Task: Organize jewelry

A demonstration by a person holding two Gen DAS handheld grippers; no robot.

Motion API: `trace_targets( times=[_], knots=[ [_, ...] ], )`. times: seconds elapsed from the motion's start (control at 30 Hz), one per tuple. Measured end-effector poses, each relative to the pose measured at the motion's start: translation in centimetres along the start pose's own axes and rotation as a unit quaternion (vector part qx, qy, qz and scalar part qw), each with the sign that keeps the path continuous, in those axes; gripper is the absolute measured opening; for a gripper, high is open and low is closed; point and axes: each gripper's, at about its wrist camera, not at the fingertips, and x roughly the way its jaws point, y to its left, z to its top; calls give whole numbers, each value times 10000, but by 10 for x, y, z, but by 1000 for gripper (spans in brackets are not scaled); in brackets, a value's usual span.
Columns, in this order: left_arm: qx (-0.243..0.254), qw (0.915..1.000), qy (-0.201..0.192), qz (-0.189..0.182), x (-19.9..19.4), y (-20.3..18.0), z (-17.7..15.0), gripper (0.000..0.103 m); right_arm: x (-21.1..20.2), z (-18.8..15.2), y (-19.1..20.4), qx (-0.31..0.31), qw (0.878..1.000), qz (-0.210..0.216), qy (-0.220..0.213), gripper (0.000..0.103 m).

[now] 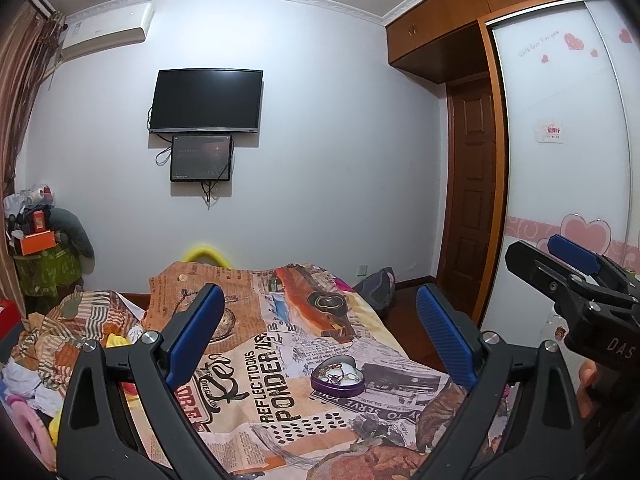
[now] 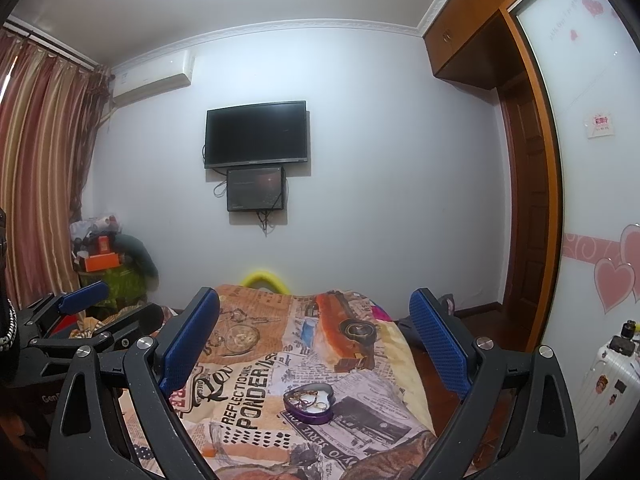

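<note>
A purple heart-shaped tin [image 1: 338, 375] lies open on the printed bedspread [image 1: 256, 364], with chains and rings tangled inside. It also shows in the right wrist view [image 2: 309, 402]. My left gripper [image 1: 320, 334] is open and empty, held above the bed, short of the tin. My right gripper [image 2: 316, 340] is open and empty, also above the bed, short of the tin. The right gripper shows at the right edge of the left wrist view [image 1: 576, 276]. The left gripper shows at the left edge of the right wrist view [image 2: 96, 312].
The bed runs toward a white wall with a TV [image 1: 206, 101] and a small screen below it. Crumpled bedding and toys [image 1: 60, 344] lie left of the bed. A wardrobe with heart decals [image 1: 568, 160] stands right. A white suitcase [image 2: 608, 392] stands at the far right.
</note>
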Motion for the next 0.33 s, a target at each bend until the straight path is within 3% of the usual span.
trace_targets(
  times=[0.33],
  knots=[
    [-41, 10000, 45, -33, 5, 3, -3, 97, 3, -1, 1, 15, 10000, -27, 77, 95]
  ],
)
